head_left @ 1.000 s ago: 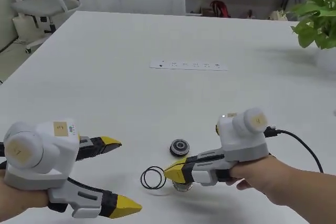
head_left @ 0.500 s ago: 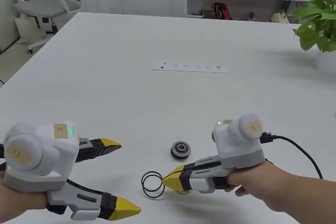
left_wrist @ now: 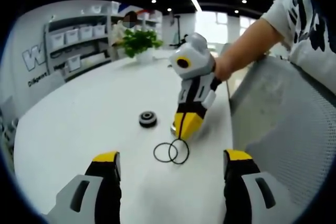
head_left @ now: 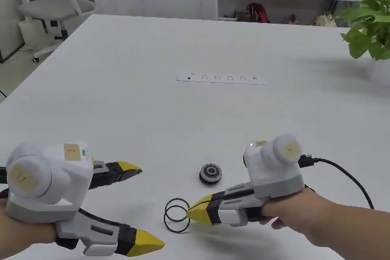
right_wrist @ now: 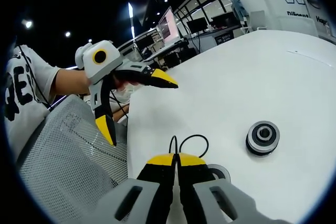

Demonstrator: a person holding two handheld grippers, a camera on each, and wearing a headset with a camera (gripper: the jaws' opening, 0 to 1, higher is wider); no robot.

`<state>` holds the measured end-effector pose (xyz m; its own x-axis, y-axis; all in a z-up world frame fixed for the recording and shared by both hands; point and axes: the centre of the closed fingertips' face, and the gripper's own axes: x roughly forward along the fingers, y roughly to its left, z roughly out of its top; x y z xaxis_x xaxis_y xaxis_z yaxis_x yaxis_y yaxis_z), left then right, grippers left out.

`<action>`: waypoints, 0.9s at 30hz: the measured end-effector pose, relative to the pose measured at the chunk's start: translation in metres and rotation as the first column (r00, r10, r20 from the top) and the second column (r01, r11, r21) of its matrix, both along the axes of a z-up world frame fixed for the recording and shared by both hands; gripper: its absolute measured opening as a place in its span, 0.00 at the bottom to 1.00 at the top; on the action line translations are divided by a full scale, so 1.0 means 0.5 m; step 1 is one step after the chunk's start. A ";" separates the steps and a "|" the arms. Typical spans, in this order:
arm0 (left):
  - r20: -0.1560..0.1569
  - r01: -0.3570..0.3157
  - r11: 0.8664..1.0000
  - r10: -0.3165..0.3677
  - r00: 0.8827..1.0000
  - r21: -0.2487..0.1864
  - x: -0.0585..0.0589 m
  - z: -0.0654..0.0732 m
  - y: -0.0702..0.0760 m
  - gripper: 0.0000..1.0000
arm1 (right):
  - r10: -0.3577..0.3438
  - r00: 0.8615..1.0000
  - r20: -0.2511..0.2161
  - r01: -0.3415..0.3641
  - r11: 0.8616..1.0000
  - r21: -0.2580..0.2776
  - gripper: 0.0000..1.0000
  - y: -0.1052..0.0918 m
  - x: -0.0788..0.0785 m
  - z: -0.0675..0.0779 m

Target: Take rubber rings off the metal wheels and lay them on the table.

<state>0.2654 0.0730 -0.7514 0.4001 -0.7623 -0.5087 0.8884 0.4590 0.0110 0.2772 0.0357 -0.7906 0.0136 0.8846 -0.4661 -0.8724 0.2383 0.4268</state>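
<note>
Right hand-held gripper (head_left: 194, 211) clenched at rubber rings (head_left: 176, 215), grip unclear; left hand-held gripper (head_left: 141, 205) released; wheel (right_wrist: 221, 170) half hidden

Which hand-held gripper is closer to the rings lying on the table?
Right. The right hand-held gripper has its shut tips at the rings, seemingly pinching one; the left hand-held gripper hangs open, apart, to their left.

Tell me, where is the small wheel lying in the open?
In the head view, the wheel sits low centre on the table, just beyond the right gripper.
</note>
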 end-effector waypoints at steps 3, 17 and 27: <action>0.000 -0.001 1.000 0.001 1.000 -0.002 0.000 0.000 0.000 0.82 | -0.002 1.000 0.004 0.002 1.000 -0.004 0.00 -0.001 0.001 -0.001; -0.004 -0.001 1.000 0.001 1.000 -0.005 0.003 0.000 -0.002 0.81 | -0.014 0.999 0.029 0.014 1.000 -0.012 0.01 -0.004 0.010 -0.005; -0.006 -0.004 1.000 0.004 1.000 -0.005 0.004 0.000 -0.001 0.81 | -0.011 0.998 0.055 0.012 1.000 -0.012 0.08 0.003 0.015 -0.003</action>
<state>0.2674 0.0725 -0.7516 0.4001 -0.7630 -0.5077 0.8865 0.4627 0.0033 0.2845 0.0370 -0.7920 0.0494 0.8784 -0.4753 -0.8914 0.2534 0.3757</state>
